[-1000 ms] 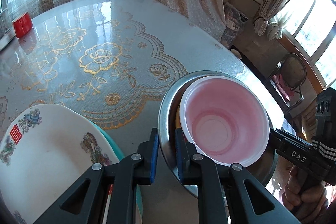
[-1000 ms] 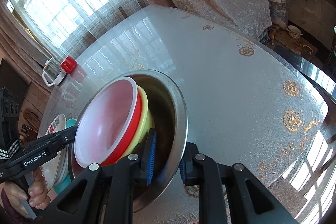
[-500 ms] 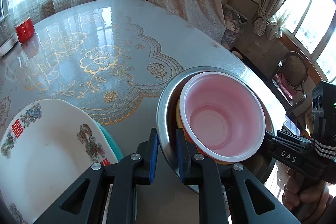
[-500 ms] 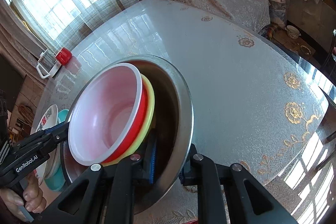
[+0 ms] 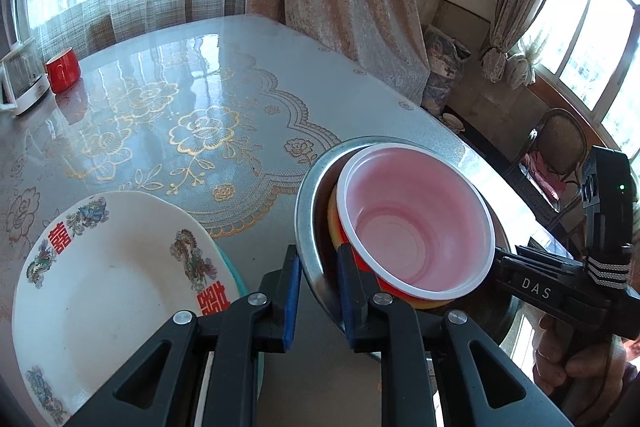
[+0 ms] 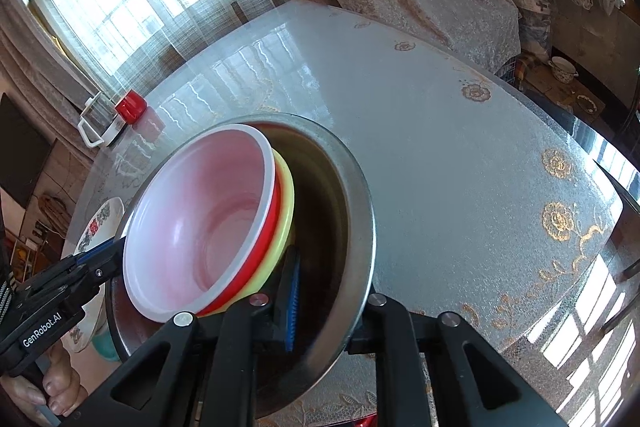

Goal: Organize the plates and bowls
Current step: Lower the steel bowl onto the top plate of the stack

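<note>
A steel bowl [image 5: 308,195] [image 6: 356,211] holds a stack of a yellow bowl [image 6: 286,211] and a red bowl with a pale pink inside [image 5: 416,219] [image 6: 200,219]. My left gripper [image 5: 318,289] is shut on the steel bowl's near rim. My right gripper [image 6: 328,301] is shut on the opposite rim, with one finger inside the bowl. Both hold it tilted above the table. A white plate with red characters [image 5: 100,287] [image 6: 96,223] lies on a teal plate [image 5: 232,263] to the left of the steel bowl.
The round glass table [image 5: 180,99] carries a gold floral cloth. A red cup [image 5: 62,69] and a white-framed glass container [image 5: 18,79] stand at its far left edge. A chair [image 5: 560,147] stands beyond the table's right edge.
The steel bowl with its stack has tilted and risen a little in both grippers. The white plate shows more fully in the left wrist view. Both grips are unchanged.
</note>
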`<state>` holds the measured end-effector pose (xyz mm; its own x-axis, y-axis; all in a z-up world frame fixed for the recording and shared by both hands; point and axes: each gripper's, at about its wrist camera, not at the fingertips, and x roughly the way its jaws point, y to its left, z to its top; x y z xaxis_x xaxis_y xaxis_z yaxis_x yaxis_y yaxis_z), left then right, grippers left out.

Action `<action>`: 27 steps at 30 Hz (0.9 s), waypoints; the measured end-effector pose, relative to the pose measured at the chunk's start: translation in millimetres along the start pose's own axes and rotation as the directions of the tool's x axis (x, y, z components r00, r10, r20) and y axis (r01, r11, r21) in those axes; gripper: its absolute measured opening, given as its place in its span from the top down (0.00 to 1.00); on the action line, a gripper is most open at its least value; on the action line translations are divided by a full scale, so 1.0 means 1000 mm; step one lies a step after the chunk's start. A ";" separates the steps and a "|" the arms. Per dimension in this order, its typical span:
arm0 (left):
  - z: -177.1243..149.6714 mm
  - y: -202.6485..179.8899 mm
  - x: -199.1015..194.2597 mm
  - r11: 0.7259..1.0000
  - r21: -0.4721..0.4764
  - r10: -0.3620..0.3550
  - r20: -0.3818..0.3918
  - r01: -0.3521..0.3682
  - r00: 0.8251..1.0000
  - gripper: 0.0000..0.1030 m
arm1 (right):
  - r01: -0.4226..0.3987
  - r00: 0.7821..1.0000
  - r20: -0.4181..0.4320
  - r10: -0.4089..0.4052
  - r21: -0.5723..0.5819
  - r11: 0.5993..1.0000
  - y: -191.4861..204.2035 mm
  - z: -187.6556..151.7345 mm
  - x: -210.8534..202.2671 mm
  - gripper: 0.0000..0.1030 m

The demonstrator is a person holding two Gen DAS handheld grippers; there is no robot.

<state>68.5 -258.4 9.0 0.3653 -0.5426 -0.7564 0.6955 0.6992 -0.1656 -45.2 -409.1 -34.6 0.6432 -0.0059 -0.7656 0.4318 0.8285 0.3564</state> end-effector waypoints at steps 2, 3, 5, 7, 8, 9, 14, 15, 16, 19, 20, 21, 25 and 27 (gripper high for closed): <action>0.000 0.003 -0.006 1.000 -0.005 0.001 0.015 -0.001 1.000 0.82 | -0.008 1.000 0.005 0.008 -0.009 1.000 0.002 0.002 -0.002 0.84; 0.000 0.004 -0.010 1.000 -0.008 0.001 0.023 -0.001 1.000 0.82 | -0.011 1.000 0.007 0.012 -0.013 1.000 0.004 0.002 -0.003 0.84; 0.000 0.006 -0.016 1.000 -0.014 0.005 0.039 -0.004 0.999 0.82 | -0.016 1.000 0.012 0.016 -0.027 1.000 0.009 0.004 -0.006 0.84; 0.000 0.009 -0.023 1.000 -0.018 0.010 0.053 -0.009 0.999 0.82 | -0.023 1.000 0.015 0.024 -0.037 0.999 0.014 0.005 -0.007 0.84; 0.000 0.011 -0.026 1.000 -0.020 0.013 0.061 -0.012 0.998 0.82 | -0.027 1.000 0.015 0.028 -0.043 0.999 0.017 0.006 -0.007 0.84; -0.001 0.012 -0.029 1.000 -0.022 0.016 0.068 -0.015 0.998 0.82 | -0.030 0.999 0.017 0.031 -0.048 0.998 0.020 0.007 -0.007 0.84; -0.003 0.025 -0.044 0.998 -0.048 0.032 0.096 -0.028 0.995 0.82 | -0.044 0.999 0.019 0.045 -0.087 0.995 0.038 0.013 -0.009 0.84; -0.003 0.028 -0.047 0.998 -0.054 0.036 0.102 -0.031 0.994 0.82 | -0.046 0.999 0.020 0.048 -0.098 0.994 0.042 0.014 -0.010 0.84; -0.004 0.031 -0.050 0.998 -0.061 0.040 0.108 -0.034 0.993 0.82 | -0.048 0.998 0.021 0.051 -0.109 0.993 0.046 0.015 -0.010 0.84; -0.006 0.041 -0.061 0.996 -0.079 0.051 0.124 -0.042 0.991 0.82 | -0.062 0.998 0.017 0.065 -0.136 0.989 0.061 0.019 -0.010 0.84; -0.006 0.047 -0.064 0.995 -0.089 0.054 0.128 -0.043 0.990 0.82 | -0.067 0.997 0.015 0.070 -0.148 0.987 0.066 0.021 -0.009 0.84; -0.006 0.051 -0.068 0.994 -0.098 0.057 0.131 -0.044 0.990 0.82 | -0.073 0.997 0.012 0.075 -0.160 0.984 0.071 0.021 -0.009 0.84; -0.008 0.071 -0.086 0.991 -0.118 0.084 0.152 -0.066 0.985 0.82 | -0.096 0.995 -0.003 0.098 -0.212 0.972 0.096 0.025 -0.007 0.84; -0.010 0.081 -0.096 0.988 -0.131 0.098 0.162 -0.077 0.982 0.82 | -0.110 0.994 -0.009 0.111 -0.247 0.963 0.111 0.026 -0.006 0.84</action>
<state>83.3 -144.5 62.0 0.5271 -0.5398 -0.6563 0.5786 0.7937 -0.1881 15.3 -331.8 23.2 0.6814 0.0909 -0.7263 0.1895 0.9365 0.2950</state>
